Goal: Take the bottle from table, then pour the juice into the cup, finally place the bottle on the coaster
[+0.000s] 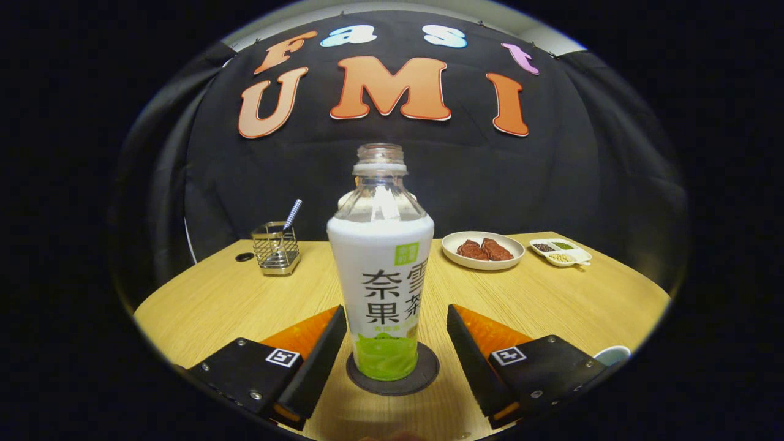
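A clear uncapped bottle (381, 275) with a white and green label stands upright on a dark round coaster (393, 370) on the wooden table (214, 300). My gripper (397, 318) is open, its two fingers standing either side of the bottle with a gap on each side, touching nothing. The left finger (321, 349) is close to the bottle's lower part, the right finger (471, 349) is further off. The rim of a white cup (612, 354) peeks out just past the right finger's base.
Beyond the bottle to the left stands a wire holder (277, 248) with a striped straw. A white plate (483, 250) with reddish-brown food and a small divided dish (560, 252) lie beyond to the right. A small dark hole (244, 256) marks the table's left corner.
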Demonstrator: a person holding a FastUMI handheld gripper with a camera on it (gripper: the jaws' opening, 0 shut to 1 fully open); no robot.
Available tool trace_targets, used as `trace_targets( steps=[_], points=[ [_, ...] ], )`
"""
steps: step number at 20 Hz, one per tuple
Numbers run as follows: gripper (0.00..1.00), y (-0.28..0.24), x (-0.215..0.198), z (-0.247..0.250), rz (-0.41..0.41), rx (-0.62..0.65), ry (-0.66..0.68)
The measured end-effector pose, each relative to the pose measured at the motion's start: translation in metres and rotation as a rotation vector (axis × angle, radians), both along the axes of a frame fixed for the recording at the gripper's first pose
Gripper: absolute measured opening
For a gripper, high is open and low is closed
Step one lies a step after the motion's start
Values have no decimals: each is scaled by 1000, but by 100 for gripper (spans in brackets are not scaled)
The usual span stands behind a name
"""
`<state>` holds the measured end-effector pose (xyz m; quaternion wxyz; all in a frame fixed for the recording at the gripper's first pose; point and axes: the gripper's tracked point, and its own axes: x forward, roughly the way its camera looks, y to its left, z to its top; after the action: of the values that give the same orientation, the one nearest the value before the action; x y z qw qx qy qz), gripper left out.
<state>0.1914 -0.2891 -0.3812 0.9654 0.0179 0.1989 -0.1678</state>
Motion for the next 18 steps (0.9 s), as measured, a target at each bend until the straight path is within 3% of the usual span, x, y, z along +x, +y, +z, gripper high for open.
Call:
trace_targets(
  steps=[5, 11, 18],
  points=[
    [97, 13, -21, 38, 2, -4, -79],
    [97, 48, -54, 124, 23, -14, -252],
    [97, 91, -100, 219, 104, -108, -259]
  ],
)
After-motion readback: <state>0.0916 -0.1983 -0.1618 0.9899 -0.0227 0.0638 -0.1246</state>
